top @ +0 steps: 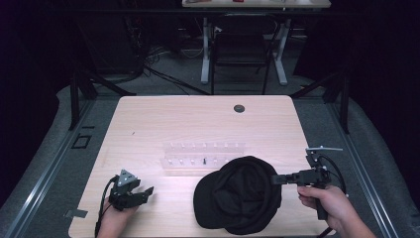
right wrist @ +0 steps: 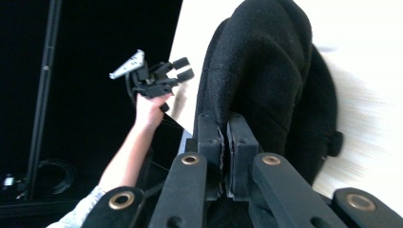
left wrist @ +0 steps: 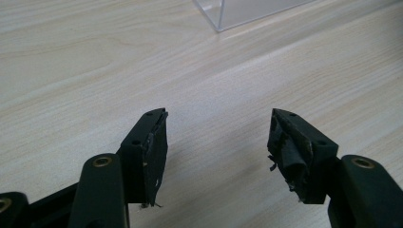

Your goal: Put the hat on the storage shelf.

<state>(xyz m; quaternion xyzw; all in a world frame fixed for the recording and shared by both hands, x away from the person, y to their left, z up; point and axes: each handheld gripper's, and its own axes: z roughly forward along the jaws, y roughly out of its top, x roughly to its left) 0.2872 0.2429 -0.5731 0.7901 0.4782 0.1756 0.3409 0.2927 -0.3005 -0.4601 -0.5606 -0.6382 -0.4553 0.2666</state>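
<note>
Black cap (top: 238,195), pale wood-grain table (top: 148,124)

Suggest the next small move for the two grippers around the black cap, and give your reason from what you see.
Probably bring the left gripper across to the black cap. The right gripper is already shut on the cap's edge, while the left one rests open on the wooden table, apart from the cap. A second hold on the near left side would likely let the cap be lifted or straightened evenly.

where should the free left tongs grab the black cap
Judging by its pose, the thin left edge of the cap, coming in low from the left. The right tongs already pinch its right edge, and the left tongs stand open over bare table to its left.
</note>
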